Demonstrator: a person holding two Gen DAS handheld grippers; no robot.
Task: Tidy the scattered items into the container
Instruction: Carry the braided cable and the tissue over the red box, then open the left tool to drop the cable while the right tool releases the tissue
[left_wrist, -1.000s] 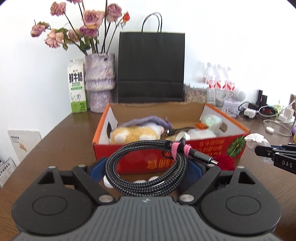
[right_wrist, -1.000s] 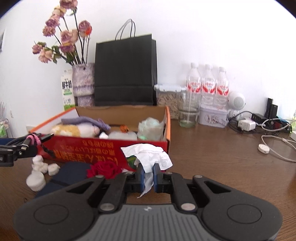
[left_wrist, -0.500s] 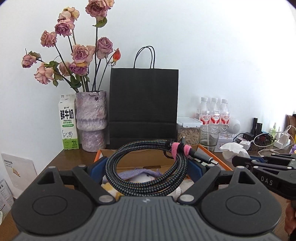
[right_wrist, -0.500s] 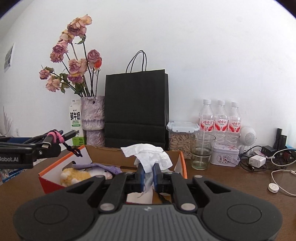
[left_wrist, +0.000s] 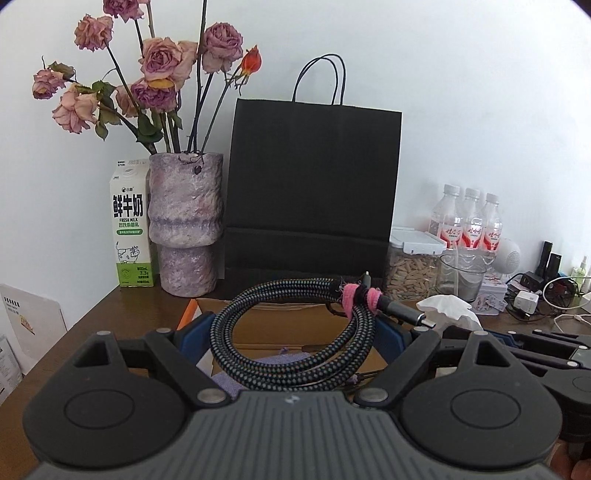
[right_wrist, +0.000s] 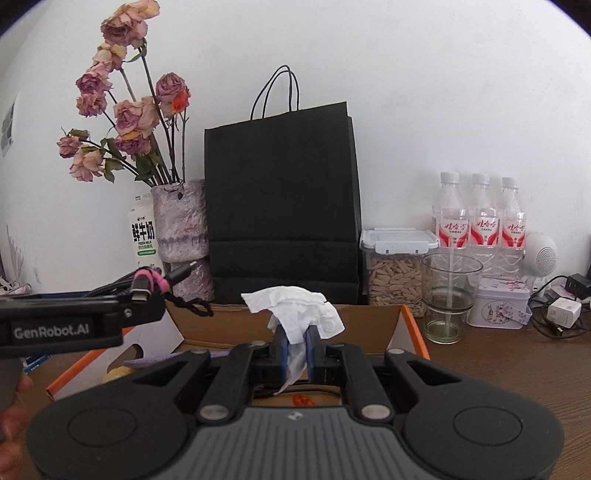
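**Both grippers loaded above the box**

The left gripper clamps a coiled braided cable between its blue pads, the coil bound by a pink strap. The right gripper pinches a crumpled white tissue. Both hang over the open cardboard box, which stands on the table near its back edge, just before a black paper bag.
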